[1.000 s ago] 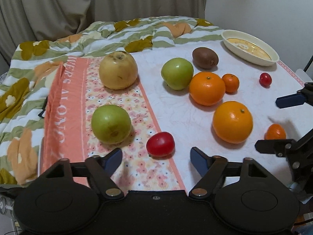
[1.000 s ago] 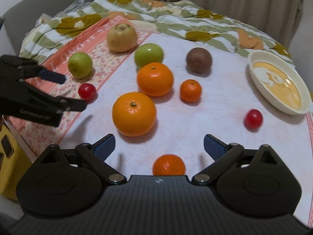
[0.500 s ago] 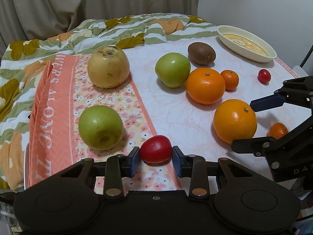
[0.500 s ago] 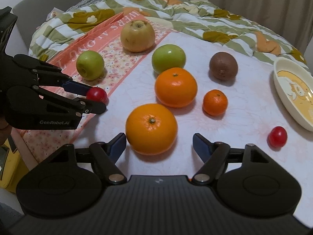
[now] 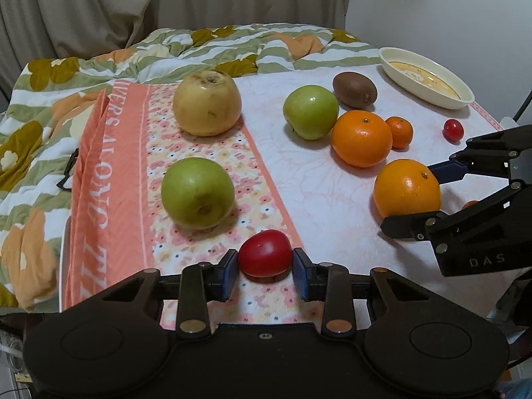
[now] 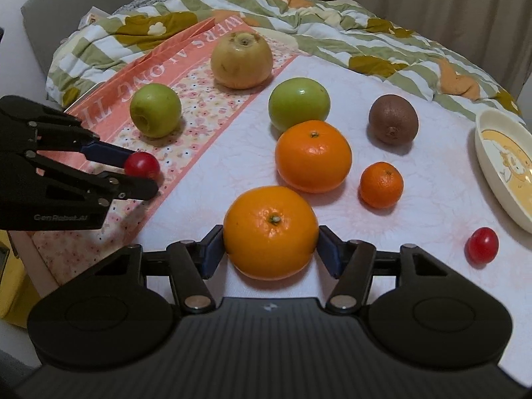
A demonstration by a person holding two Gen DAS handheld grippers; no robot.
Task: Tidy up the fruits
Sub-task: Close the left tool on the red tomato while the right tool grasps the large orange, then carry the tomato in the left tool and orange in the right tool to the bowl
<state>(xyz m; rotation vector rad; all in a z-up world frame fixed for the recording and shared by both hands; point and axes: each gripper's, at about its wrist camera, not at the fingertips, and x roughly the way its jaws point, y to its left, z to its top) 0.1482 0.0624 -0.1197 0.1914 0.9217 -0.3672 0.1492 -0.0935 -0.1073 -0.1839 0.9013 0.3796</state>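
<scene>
We are reading "DAS" on our right gripper (image 5: 429,196), clamping the big orange (image 6: 270,232); our left gripper (image 5: 265,271), lettered "GenRobot.AI", is pinching the tomato (image 5: 265,257) beside the orange.

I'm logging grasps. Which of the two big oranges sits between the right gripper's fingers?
The near orange, closest to the right gripper, its fingers at either side. The other big orange sits farther back, by the green apple.

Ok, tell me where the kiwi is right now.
The kiwi lies on the white cloth toward the far right in the right wrist view, between the green apple and the cream dish, behind the small mandarin.
</scene>
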